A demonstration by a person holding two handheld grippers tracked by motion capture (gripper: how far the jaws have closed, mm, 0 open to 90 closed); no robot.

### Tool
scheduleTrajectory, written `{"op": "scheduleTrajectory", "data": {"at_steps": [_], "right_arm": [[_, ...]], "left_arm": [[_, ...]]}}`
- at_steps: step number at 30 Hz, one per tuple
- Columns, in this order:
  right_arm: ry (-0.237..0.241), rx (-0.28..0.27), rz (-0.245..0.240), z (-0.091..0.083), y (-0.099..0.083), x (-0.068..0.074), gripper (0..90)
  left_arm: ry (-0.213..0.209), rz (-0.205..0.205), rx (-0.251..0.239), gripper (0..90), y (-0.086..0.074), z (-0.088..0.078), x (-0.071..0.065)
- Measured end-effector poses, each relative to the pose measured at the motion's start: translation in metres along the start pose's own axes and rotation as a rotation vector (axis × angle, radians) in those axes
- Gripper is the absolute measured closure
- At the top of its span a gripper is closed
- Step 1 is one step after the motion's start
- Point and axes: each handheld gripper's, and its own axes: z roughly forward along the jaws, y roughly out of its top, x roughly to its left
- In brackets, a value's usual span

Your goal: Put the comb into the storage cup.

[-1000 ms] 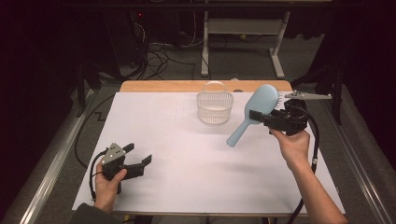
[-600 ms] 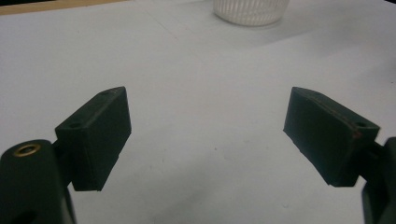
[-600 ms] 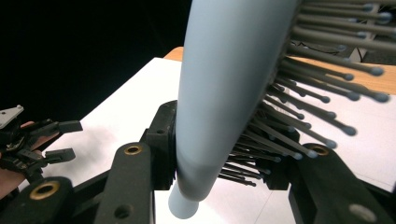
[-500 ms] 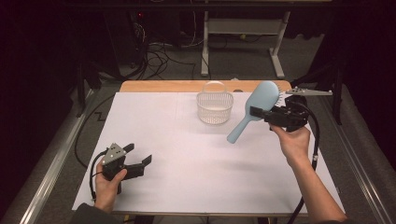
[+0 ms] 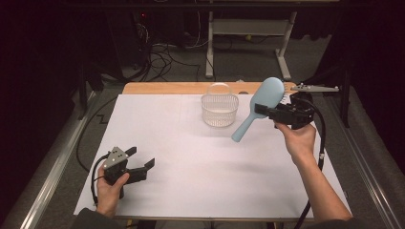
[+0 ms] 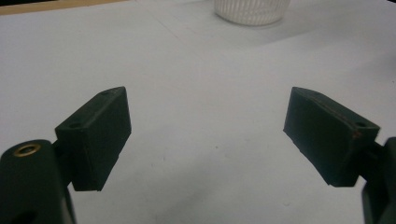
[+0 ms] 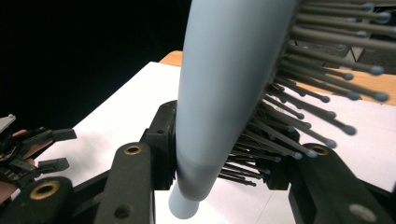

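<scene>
A light blue hairbrush [image 5: 267, 95] hangs tilted above the right side of the table, head up and handle slanting down to the left. My right gripper [image 5: 265, 111] is shut on it near the base of the head; in the right gripper view the brush [image 7: 224, 70] sits between my jaws with its bristles to the right. A white slatted basket [image 5: 219, 110] stands at the far middle, just left of the brush. My left gripper [image 5: 142, 156] rests at the front left, open, nothing between its pads [image 6: 100, 135].
A white sheet [image 5: 200, 162] covers the table, with a wooden strip [image 5: 162, 88] along the far edge. The basket's base [image 6: 252, 9] lies far ahead of the left gripper. A metal rail [image 5: 52, 176] runs along the left side. Cables and a stand lie on the floor behind.
The right hand has carried the hairbrush very slightly upward. The left hand and its gripper have stayed where they were.
</scene>
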Motion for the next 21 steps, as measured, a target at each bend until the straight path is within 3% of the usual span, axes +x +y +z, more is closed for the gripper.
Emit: {"op": "scheduleTrajectory", "data": {"at_steps": [21], "right_arm": [[-0.022,-0.014,0.002,0.006,0.022,-0.003,56.8]], "left_arm": [[0.003,-0.003,0.002,15.9,0.0,0.001,0.0]]}}
